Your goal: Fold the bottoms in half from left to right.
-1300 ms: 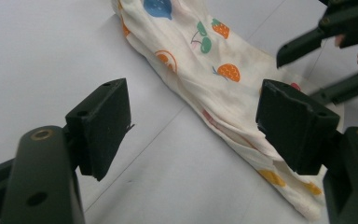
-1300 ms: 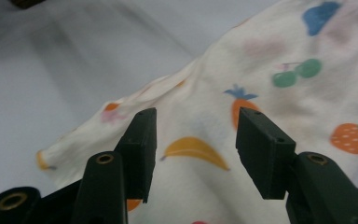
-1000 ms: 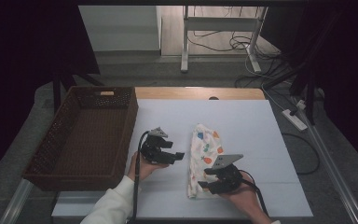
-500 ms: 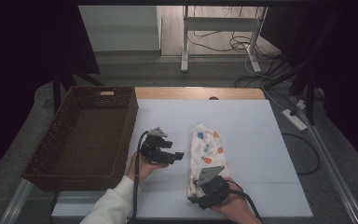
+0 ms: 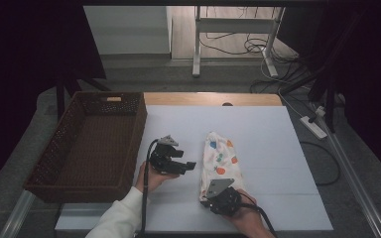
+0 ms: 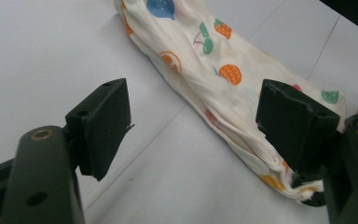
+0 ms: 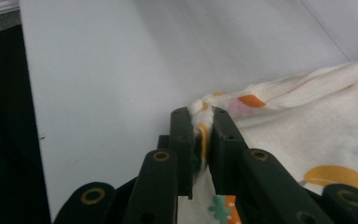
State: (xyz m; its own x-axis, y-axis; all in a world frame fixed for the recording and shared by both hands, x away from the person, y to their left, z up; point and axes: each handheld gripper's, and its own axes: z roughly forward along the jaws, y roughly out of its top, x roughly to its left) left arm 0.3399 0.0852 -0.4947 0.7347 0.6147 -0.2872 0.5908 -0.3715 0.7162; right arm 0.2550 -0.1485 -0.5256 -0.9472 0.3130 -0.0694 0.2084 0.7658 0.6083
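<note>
A person sits at a white table (image 5: 258, 129) and holds a black two-jaw gripper in each hand, seen from above.

At the far left, a dark brown woven basket (image 5: 67, 173) with low walls rests beside the white surface, its long side touching the table's left edge.

Just right of the basket, the left gripper (image 5: 188, 165) lies low over the table in a hand with a white sleeve, its jaws pointing right toward the cloth. In the left gripper view (image 6: 193, 123) its jaws stand wide apart with nothing between them; bare table and part of the cloth show in the gap.

Right of that gripper, near the middle of the table, lies a cream-coloured cloth printed with small orange, blue and green fruit shapes (image 5: 219, 156), (image 6: 205, 60). It is bunched into a long narrow strip that runs away from the person, its near end at the right gripper and its far end toward the table's middle.

At the near end of the cloth sits the right gripper (image 5: 211, 196), with a grey three-cornered plate on top and a black cable trailing toward the bottom edge. In the right gripper view (image 7: 200, 133) its jaws are pressed nearly together on a pinched corner of the cloth (image 7: 307, 140), and a small knot of fabric bulges out above the jaw tips. The rest of the cloth spreads to the right on the table.
</note>
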